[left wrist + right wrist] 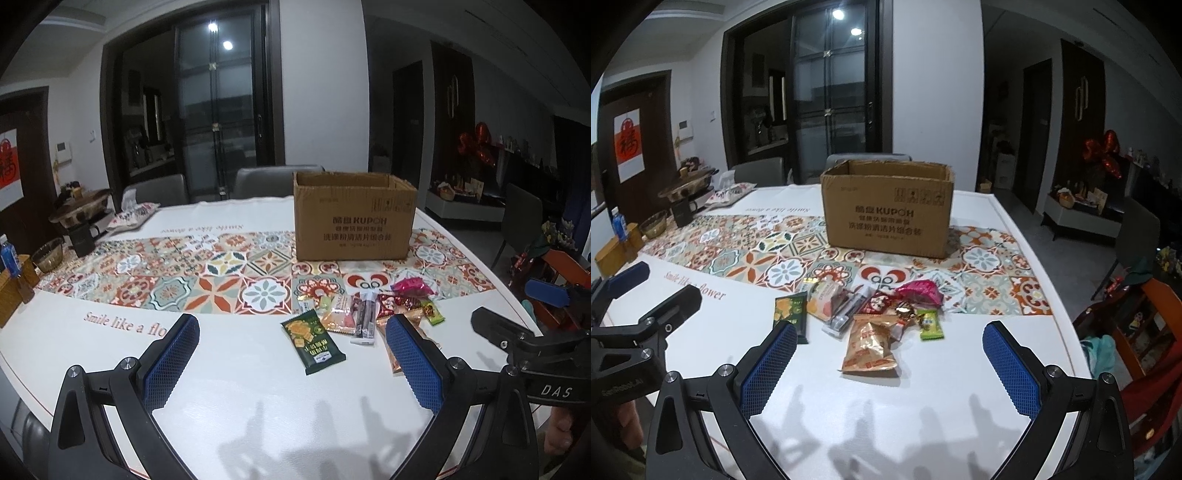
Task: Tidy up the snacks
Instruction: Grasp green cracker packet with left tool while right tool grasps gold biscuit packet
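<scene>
Several snack packets lie in a loose pile on the white table. Among them are a dark green cracker packet (313, 341) (790, 314), a tan bag (870, 347), a pink wrapper (412, 286) (919, 291) and a small green candy pack (931, 325). Behind the pile stands an open brown cardboard box (354, 216) (888, 208) on the patterned runner. My left gripper (293, 328) hovers open just in front of the green packet, holding nothing. Open and empty too, my right gripper (890, 338) sits before the tan bag. Each view shows the other gripper at its edge.
At the far left of the table (923, 387) stand a wooden box (14, 291), a glass bowl (48, 254), a dark mug (83, 240) and a hotpot cooker (81, 210). Grey chairs (273, 181) sit behind the table. An orange chair (1141, 325) is off the right edge.
</scene>
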